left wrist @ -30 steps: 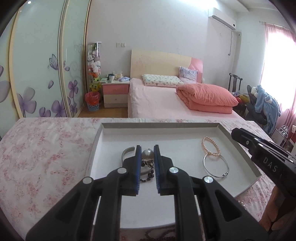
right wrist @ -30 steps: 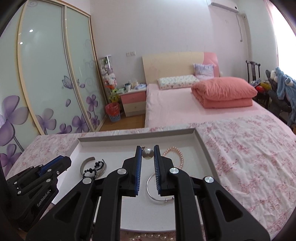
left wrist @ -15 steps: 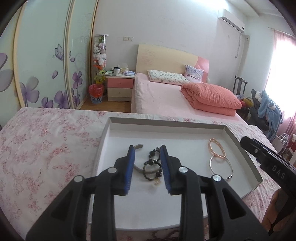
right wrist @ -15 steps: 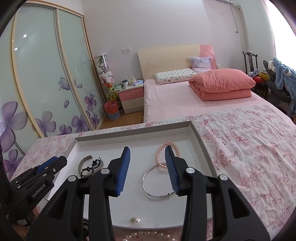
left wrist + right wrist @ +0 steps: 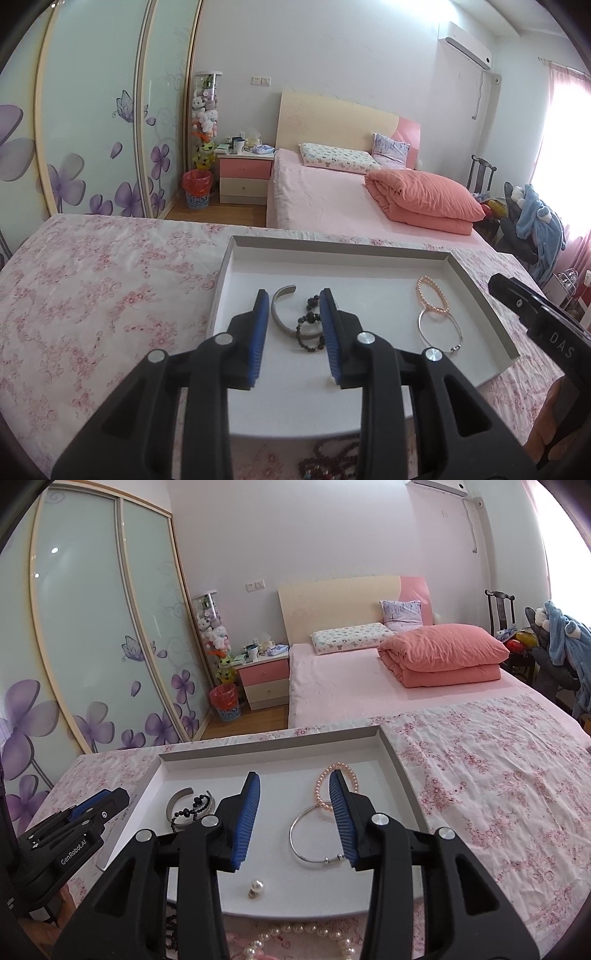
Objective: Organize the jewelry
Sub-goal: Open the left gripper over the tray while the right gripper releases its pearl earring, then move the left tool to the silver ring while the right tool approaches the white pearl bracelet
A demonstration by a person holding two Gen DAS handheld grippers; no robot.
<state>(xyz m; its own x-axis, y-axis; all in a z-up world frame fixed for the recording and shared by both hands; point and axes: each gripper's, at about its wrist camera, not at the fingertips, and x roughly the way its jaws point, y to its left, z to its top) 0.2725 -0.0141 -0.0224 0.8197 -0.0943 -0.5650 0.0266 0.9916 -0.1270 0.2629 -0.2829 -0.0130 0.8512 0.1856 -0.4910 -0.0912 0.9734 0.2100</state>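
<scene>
Both tools are spread and hold nothing: the left gripper (image 5: 293,306) hangs over the left part of the white tray (image 5: 480,295), above the silver cuff (image 5: 279,314) and the black bead bracelet (image 5: 308,328). The right gripper (image 5: 293,788) is over the middle. A pearl earring (image 5: 255,886) lies near the tray's near edge, left of the silver bangle (image 5: 306,838) and pink pearl bracelet (image 5: 321,790).

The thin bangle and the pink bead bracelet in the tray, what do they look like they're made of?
The thin bangle looks like polished silver-toned metal: a slim, rigid hoop with bright glints and a small clasp. The pink bead bracelet looks like pearls or imitation pearls, being round, glossy, pale pink beads; the views cannot settle which. Both lie in the tray.
</scene>
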